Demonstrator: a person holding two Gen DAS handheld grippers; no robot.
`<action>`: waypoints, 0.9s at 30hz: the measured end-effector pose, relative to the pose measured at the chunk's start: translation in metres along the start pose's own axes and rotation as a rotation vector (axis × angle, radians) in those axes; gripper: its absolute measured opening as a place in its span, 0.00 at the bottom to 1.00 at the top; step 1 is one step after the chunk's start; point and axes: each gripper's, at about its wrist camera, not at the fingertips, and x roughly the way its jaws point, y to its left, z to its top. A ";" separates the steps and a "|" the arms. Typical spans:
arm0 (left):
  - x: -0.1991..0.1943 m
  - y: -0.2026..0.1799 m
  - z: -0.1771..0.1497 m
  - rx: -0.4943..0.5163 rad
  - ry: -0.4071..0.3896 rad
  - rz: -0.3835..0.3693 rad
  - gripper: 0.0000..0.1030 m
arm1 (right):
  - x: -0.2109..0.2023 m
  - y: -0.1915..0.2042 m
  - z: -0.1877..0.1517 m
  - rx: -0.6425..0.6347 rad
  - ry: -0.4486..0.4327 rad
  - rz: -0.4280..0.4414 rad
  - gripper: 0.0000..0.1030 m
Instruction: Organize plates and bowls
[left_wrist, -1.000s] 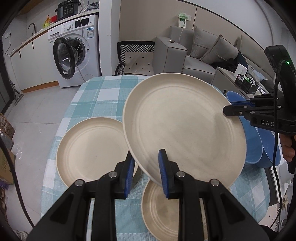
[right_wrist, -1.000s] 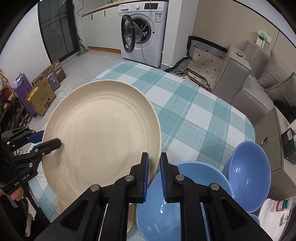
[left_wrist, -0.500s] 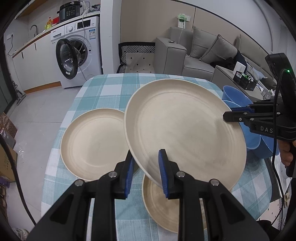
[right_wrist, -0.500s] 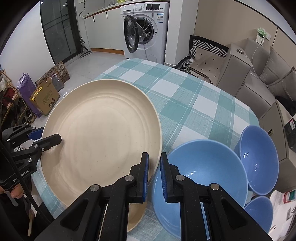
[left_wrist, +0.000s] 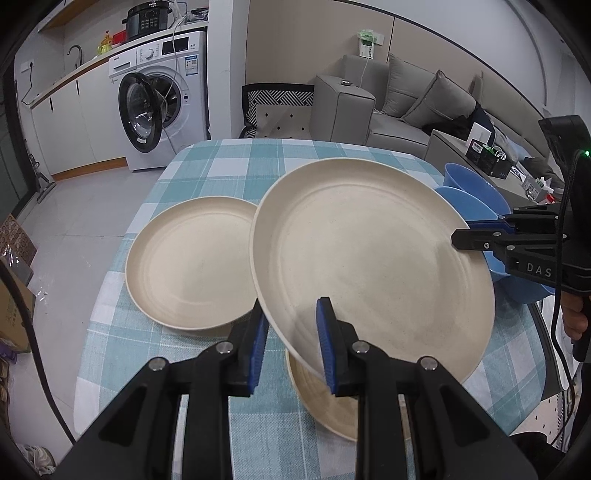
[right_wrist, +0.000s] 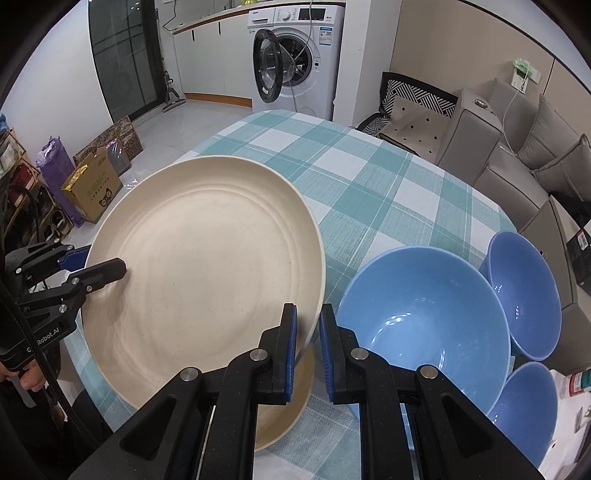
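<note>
Both tongs have hold of one big cream plate (left_wrist: 373, 258), carried tilted above the checked table (left_wrist: 236, 166). The left tongs (left_wrist: 291, 339) pinch its near rim between blue pads (left_wrist: 325, 332), one pad under the rim and one on top. The right tongs (right_wrist: 306, 343) are closed on the rim at the opposite side; seen from the left tongs, they reach in from the right edge (left_wrist: 476, 230), with a hand (left_wrist: 574, 319) on their handle.

Just left of the left tongs, a second plate (left_wrist: 192, 258) lies flat on the cloth; the held plate's edge overlaps its right rim from above. Directly under the held plate, close in front of both tongs, sits a smaller cream plate (right_wrist: 291, 406), mostly covered.

To the right of the right tongs, a large blue bowl (right_wrist: 424, 317) stands just beside the pads. Beyond it are two smaller blue bowls, one farther back (right_wrist: 524, 291) and one nearer (right_wrist: 524, 410), all crowded together at the table's edge.

Past the table stand a washer (left_wrist: 162, 99) with its door open and a grey sofa (left_wrist: 417, 107).
</note>
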 end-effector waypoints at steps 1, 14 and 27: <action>0.000 0.001 -0.001 -0.001 -0.001 -0.005 0.23 | 0.000 0.001 -0.001 -0.001 -0.003 -0.004 0.12; 0.004 -0.006 -0.019 0.024 0.011 -0.012 0.23 | 0.005 0.004 -0.022 0.021 0.011 -0.021 0.12; 0.015 -0.010 -0.030 0.053 0.049 -0.001 0.23 | 0.017 0.010 -0.035 0.029 0.041 -0.039 0.12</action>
